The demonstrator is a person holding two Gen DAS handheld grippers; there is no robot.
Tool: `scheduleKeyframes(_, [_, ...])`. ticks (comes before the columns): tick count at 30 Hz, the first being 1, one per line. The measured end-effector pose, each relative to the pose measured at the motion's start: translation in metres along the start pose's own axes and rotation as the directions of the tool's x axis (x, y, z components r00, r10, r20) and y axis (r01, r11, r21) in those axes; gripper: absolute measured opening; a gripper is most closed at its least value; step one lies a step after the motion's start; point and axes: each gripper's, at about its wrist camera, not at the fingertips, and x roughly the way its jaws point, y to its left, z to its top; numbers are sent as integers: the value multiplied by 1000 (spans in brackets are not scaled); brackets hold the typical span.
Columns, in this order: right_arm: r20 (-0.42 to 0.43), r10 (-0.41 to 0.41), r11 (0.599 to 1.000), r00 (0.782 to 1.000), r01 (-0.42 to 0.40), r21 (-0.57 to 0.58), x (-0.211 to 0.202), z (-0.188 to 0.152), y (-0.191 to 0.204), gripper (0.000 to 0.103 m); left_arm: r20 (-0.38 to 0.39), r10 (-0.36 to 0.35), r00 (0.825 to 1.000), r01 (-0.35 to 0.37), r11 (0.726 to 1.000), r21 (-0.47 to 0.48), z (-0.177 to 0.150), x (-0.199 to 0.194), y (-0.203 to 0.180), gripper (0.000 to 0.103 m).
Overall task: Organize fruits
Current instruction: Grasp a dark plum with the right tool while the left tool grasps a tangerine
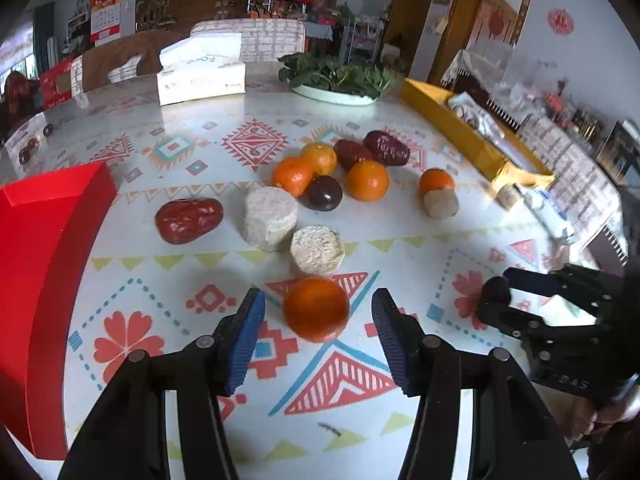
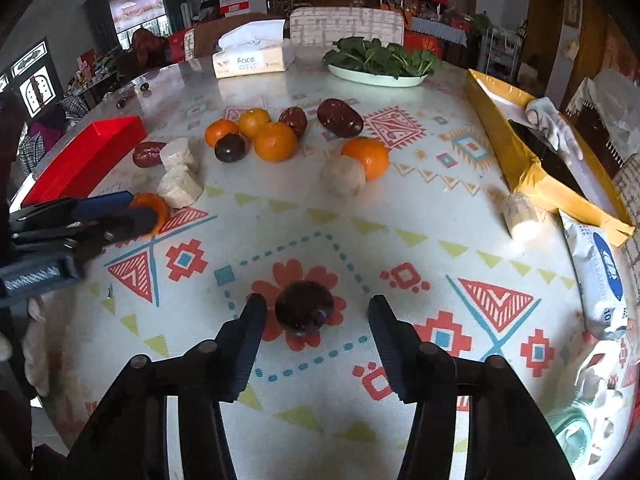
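Oranges (image 1: 367, 180) number five, red dates (image 1: 188, 220) three, pale cakes (image 1: 271, 217) three

Showing orange tangerine (image 1: 316, 308), dark purple plum (image 2: 304, 309), red box (image 1: 48, 240), geometric red-teal-patterned tablecloth (image 2: 420, 216).

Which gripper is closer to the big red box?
Left. The left gripper sits open around a round orange tangerine, beside the glossy red cardboard box. The right gripper is farther away, around a dark purple round fruit.
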Motion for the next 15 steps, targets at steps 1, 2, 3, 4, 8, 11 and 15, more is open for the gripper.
scheduleKeyframes(1, [1,4,1000,1000,-4,0,0,0,0,49,-7,-2,1000,2,1000,1,0,3,-1,55])
scheduleKeyframes(2, [3,5,1000,1000,-5,-1,-1,-1,0,45,-19,-7,1000,7,1000,-1,0,5,-2,52])
scheduleKeyframes(3, [5,1,1000,1000,-1,-2,-1,-2,3,39,-34,-1,999,0,1000,-9,0,9,-2,44])
scheduleKeyframes(4, [4,15,1000,1000,-15,1,-2,-2,2,33,-22,28,999,-28,1000,-9,0,9,-2,32])
scheduleKeyframes(8, [9,29,1000,1000,-29,7,-6,-2,4,29,-8,-28,1000,27,994,-107,-1,1,18,32])
scheduleKeyframes(11, [26,50,999,998,-51,9,-14,0,8,29,37,-29,999,35,983,-179,-5,-19,39,32])
scheduleKeyframes(15, [67,127,992,990,-128,17,-32,11,16,29,107,11,994,18,965,-261,-11,-58,75,32])
